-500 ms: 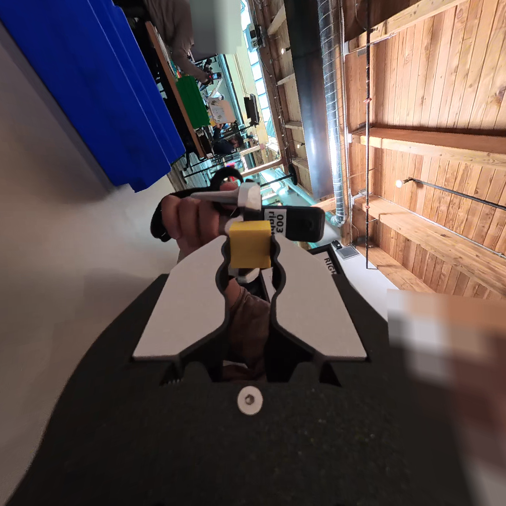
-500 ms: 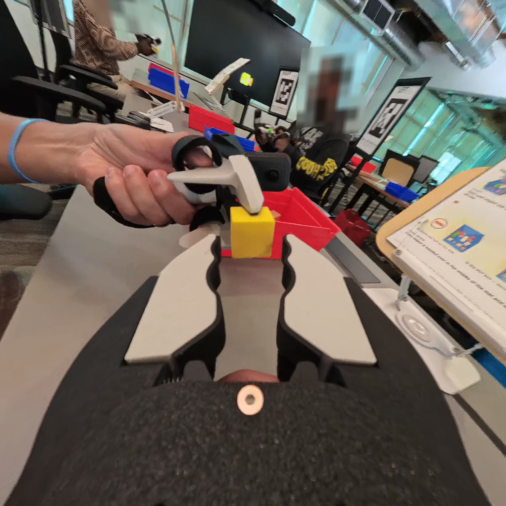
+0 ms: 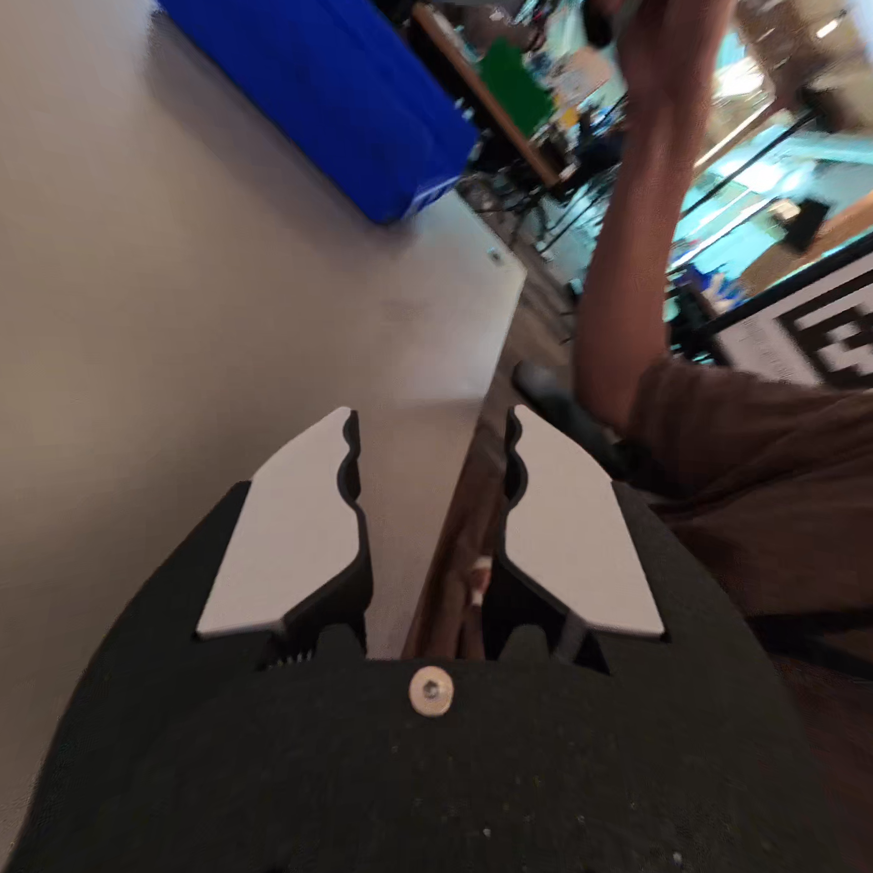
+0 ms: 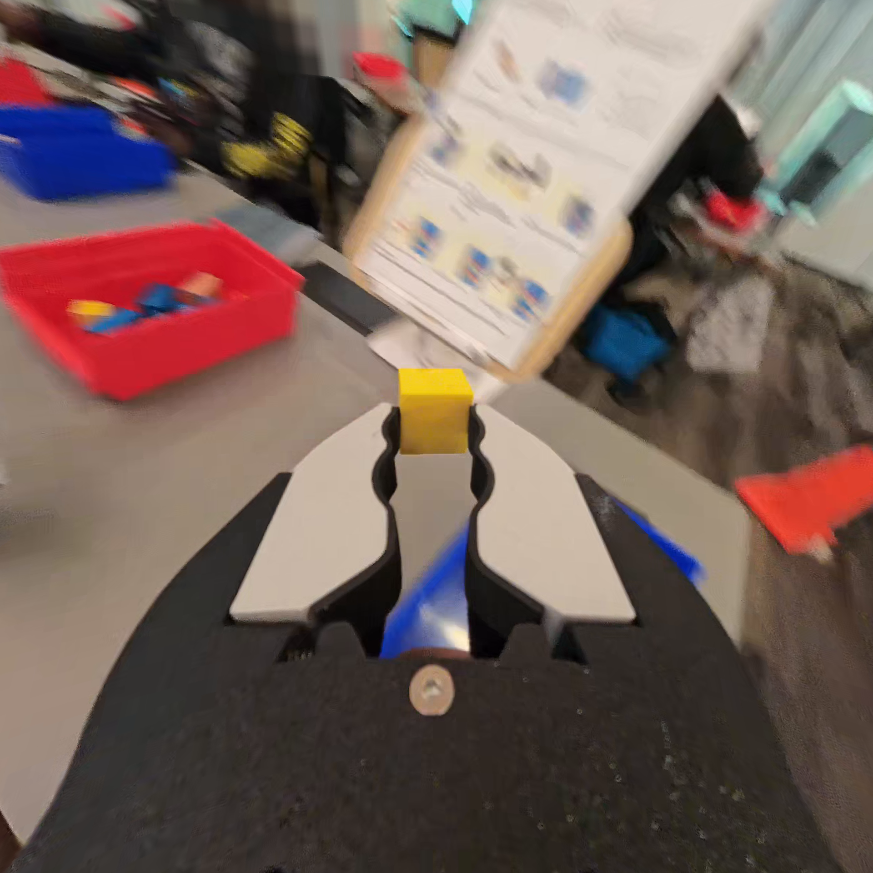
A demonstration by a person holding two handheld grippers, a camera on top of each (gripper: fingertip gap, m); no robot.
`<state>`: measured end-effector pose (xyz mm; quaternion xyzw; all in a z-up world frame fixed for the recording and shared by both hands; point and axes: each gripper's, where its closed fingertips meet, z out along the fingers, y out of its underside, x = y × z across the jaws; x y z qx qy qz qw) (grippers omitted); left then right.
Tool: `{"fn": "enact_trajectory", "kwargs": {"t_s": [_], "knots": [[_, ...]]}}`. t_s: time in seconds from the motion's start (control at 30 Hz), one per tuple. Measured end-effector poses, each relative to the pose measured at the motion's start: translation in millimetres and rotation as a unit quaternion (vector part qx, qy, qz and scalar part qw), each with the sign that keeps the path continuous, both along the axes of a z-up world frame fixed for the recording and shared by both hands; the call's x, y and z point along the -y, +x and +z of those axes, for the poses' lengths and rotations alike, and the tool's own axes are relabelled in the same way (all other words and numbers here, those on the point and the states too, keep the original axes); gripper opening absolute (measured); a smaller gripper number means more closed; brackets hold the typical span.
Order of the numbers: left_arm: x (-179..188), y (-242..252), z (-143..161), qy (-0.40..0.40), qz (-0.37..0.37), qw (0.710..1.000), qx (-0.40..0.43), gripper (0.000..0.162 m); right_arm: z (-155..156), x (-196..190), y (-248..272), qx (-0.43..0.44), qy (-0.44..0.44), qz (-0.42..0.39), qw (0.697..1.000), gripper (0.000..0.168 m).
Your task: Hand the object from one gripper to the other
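Stretching across both views, the grey counter [image 4: 141, 472] is the largest thing, blurred by motion in each. On it in the right wrist view sit a red bin [image 4: 156, 349] holding several small coloured blocks too smeared to count, and a blue bin [image 4: 80, 156] farther back; a propped board with printed sheets [image 4: 510, 189] stands behind, its top cut off by the frame. Only the left wrist view shows a person's bare forearm [image 3: 647, 203] and brown sleeve [image 3: 756, 496] at the right, plus a large blue bin [image 3: 340, 94] on the counter. The left claw [image 3: 430, 415] stands spread wide with nothing between its fingers. The right claw [image 4: 434, 413] is clamped on the yellow cube [image 4: 434, 411] at its very tips, above the counter. The cube is as wide as it is tall, so no long axis shows; one flat face looks back at the camera, its top face just visible
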<state>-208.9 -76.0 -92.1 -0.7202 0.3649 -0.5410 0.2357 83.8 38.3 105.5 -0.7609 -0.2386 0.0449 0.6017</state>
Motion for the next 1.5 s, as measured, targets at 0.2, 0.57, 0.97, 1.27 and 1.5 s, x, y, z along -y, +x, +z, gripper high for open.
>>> {"fn": "enact_trajectory", "kwargs": {"t_s": [0.2,0.57,0.97,1.27,1.5], "knots": [[-9,-44,-39,0.145,0.104,0.979,-0.1,0.052,-153,0,150,-0.007,-0.306,-0.213,0.928,0.028],[-14,-40,-41,0.232,0.106,0.956,-0.147,0.057,-267,28,164,0.06,-0.546,-0.239,0.801,0.028],[-23,-54,-35,0.212,0.133,0.958,-0.142,0.066,-286,32,175,0.11,-0.548,-0.267,0.785,0.048],[-26,-80,-12,0.215,0.042,0.964,-0.154,0.057,-136,19,49,0.094,-0.265,-0.111,0.953,0.057],[-120,-147,12,0.316,-0.022,0.894,-0.316,0.047,-162,124,-189,-0.037,-0.137,0.274,0.951,0.062]]}}
